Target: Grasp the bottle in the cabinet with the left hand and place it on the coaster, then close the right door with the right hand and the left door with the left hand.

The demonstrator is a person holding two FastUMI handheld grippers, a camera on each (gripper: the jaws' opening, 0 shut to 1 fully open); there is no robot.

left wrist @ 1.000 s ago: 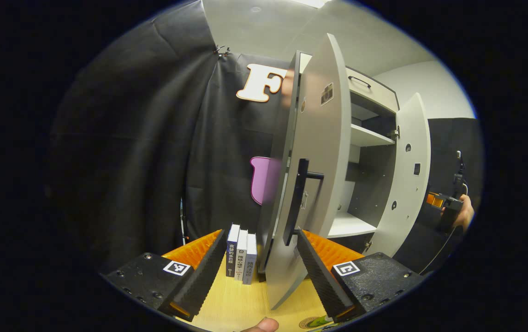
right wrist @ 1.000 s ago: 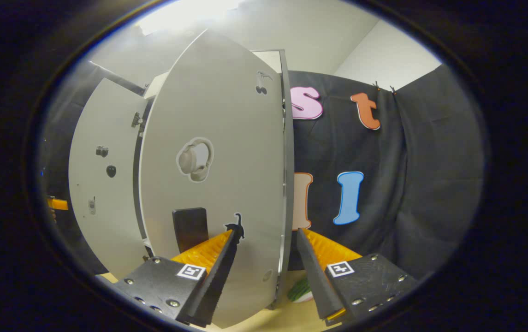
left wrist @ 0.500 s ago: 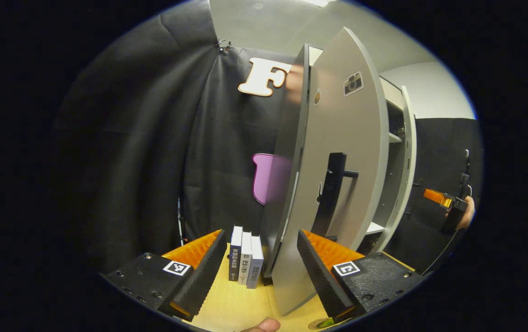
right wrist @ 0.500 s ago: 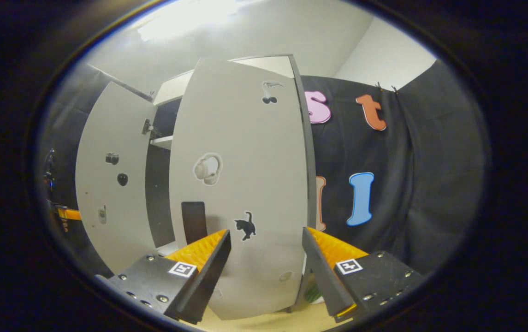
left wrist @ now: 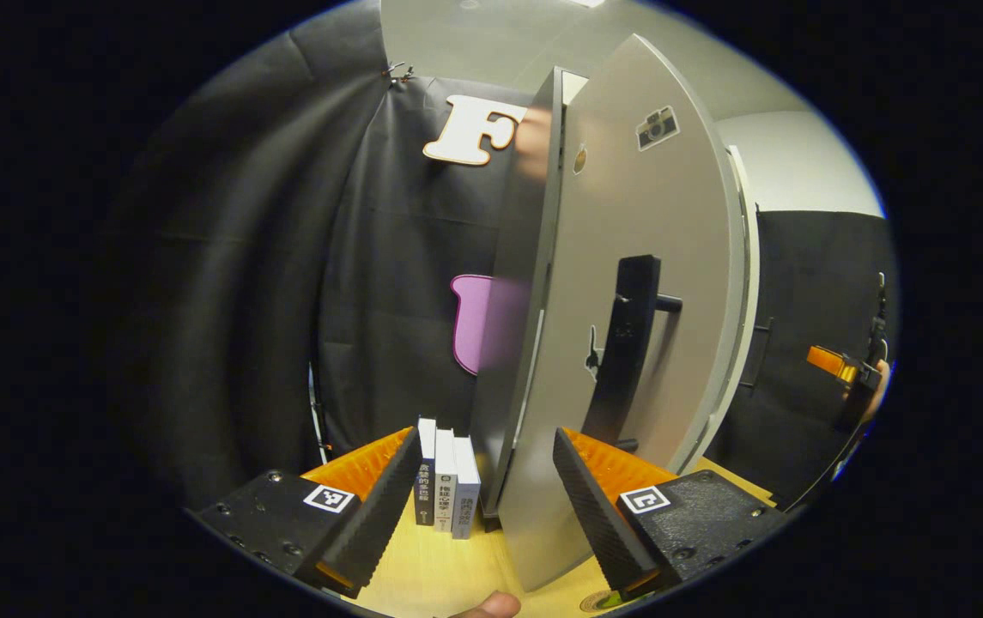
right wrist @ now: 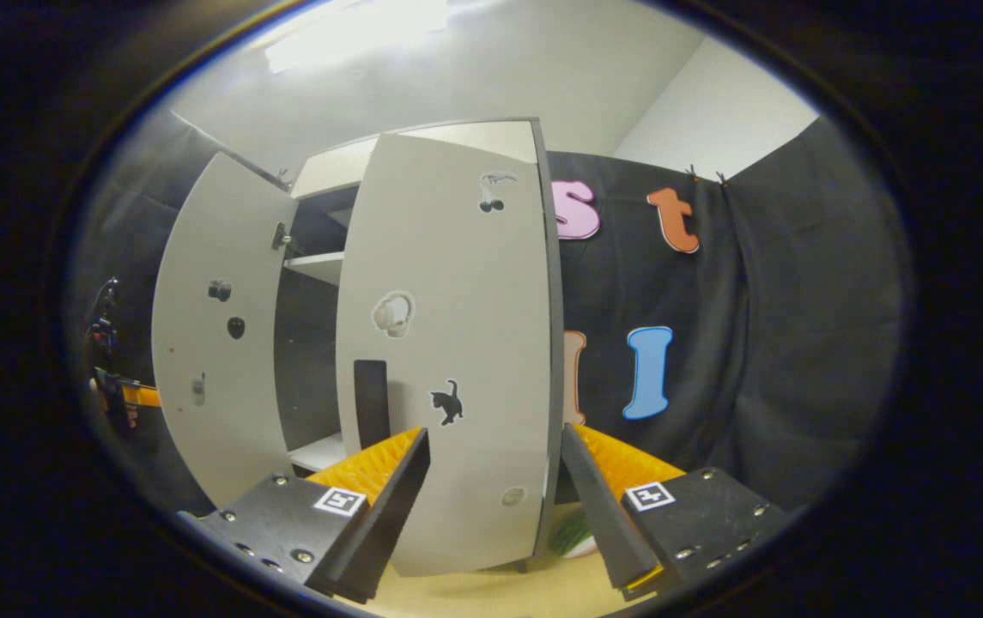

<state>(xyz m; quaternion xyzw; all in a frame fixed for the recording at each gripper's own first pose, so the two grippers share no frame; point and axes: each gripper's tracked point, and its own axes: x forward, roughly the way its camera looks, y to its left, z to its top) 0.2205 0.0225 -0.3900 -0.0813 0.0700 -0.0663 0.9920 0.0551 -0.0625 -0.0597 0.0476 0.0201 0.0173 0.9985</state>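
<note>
- Left gripper [left wrist: 482, 506]: jaws spread, gripping nothing, level and facing the left door [left wrist: 637, 343], whose lower edge sits between the fingers.
- Right gripper [right wrist: 495, 506]: jaws apart, empty, facing the right door [right wrist: 457, 343], which looks shut.
- Left door ajar in the right gripper view [right wrist: 216, 343]; shelf visible behind.
- Books [left wrist: 444, 476] stand beside the cabinet.
- Bottle: green object [right wrist: 573, 532] low behind the right door, identity uncertain.

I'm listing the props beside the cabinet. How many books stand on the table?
3. They stand upright side by side on the wooden table, left of the cabinet's left door: a dark-spined book, a middle book and a right book. Others may be hidden behind the door.
</note>
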